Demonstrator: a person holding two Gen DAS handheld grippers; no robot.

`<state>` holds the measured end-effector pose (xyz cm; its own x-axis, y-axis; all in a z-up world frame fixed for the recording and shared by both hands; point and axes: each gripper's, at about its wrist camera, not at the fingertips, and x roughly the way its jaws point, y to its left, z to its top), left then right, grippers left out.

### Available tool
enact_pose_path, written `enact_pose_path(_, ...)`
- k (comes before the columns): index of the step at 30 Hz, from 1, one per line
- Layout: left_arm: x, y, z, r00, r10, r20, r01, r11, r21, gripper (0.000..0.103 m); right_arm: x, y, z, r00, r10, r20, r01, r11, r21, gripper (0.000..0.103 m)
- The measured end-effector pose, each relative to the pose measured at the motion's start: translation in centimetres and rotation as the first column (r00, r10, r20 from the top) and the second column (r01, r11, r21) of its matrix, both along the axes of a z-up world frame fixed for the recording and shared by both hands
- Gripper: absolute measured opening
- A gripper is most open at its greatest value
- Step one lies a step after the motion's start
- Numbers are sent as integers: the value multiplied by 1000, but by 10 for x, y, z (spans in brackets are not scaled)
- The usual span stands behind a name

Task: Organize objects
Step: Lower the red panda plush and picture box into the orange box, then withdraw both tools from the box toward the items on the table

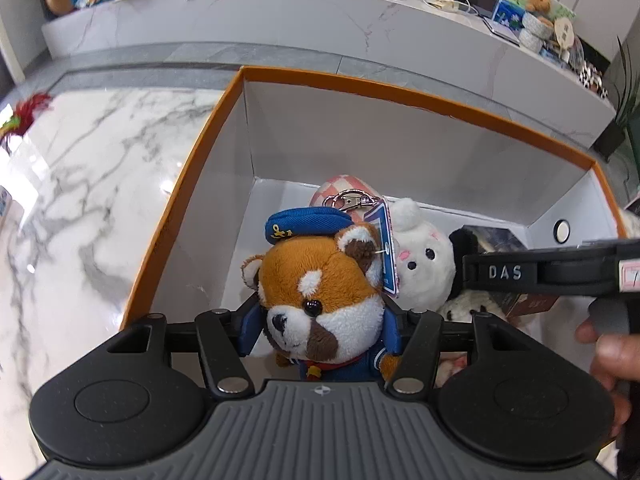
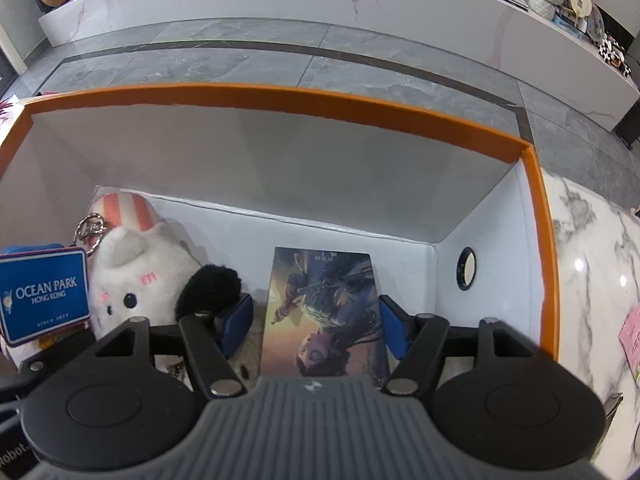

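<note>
A red panda plush [image 1: 320,292] in a blue sailor cap sits between the blue pads of my left gripper [image 1: 322,328], which is shut on its head, over the orange-rimmed white box [image 1: 360,88]. Its blue Ocean Park tag [image 2: 44,296] hangs at the left of the right wrist view. In the box lie a white bunny plush [image 2: 132,280] and a black furry toy [image 2: 208,288]. A small picture box [image 2: 324,312] stands on the box floor between the pads of my right gripper [image 2: 316,326], which is open, with a gap at the left pad.
The box stands on a white marble table [image 1: 80,200] that runs on at its right [image 2: 592,260], where a pink card [image 2: 632,340] lies. A round black-ringed disc [image 2: 466,268] is on the box's right wall. A hand [image 1: 612,352] holds the right gripper's handle.
</note>
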<state>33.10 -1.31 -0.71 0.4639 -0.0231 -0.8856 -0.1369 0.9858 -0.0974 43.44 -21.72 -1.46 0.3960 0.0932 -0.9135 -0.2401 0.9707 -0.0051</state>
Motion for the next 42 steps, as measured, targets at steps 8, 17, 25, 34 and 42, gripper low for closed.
enact_pose_path(8,1,9,1,1000,13,-10,-14,997,-73,70,-7,13,5,998,49,47,-46,997,-65,76)
enact_pose_path(17,-1,9,7,1000,19,20,-17,996,-90,73,-14,14,16,994,68,88,-61,995,-74,79)
enact_pose_path(25,-8,9,22,998,17,63,-12,997,-74,76,-24,10,24,992,71,107,-66,997,-50,79)
enact_pose_path(34,-21,20,43,993,32,114,-24,997,-75,81,-46,11,39,986,74,150,-68,997,-47,83)
enact_pose_path(42,-36,21,59,990,11,140,-2,998,-65,82,-67,11,53,983,66,170,-58,997,-50,83)
